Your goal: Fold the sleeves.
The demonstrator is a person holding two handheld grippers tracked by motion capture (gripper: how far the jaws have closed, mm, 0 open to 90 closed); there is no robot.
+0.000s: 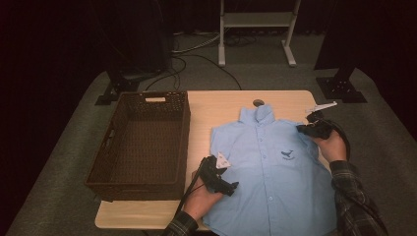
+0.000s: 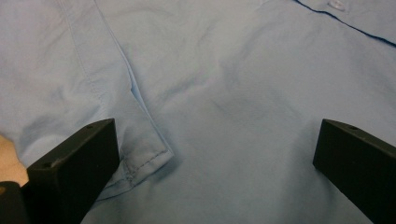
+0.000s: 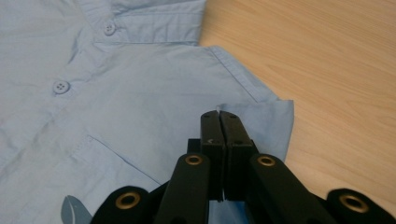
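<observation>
Recording lab or studio: black curtains (image 1: 59,39), floor cables (image 1: 196,49), stand bases (image 1: 342,88), lone wooden table (image 1: 216,105).

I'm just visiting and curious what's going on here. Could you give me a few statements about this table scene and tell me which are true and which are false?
1. The shirt is light blue. True.
2. The basket holds folded clothes. False: it is empty.
3. The right gripper has its jaws shut. True.
4. The left gripper is clamped on the shirt. False: its jaws stand wide apart above the fabric.
5. The basket sits to the right of the shirt. False: it sits to its left.
</observation>
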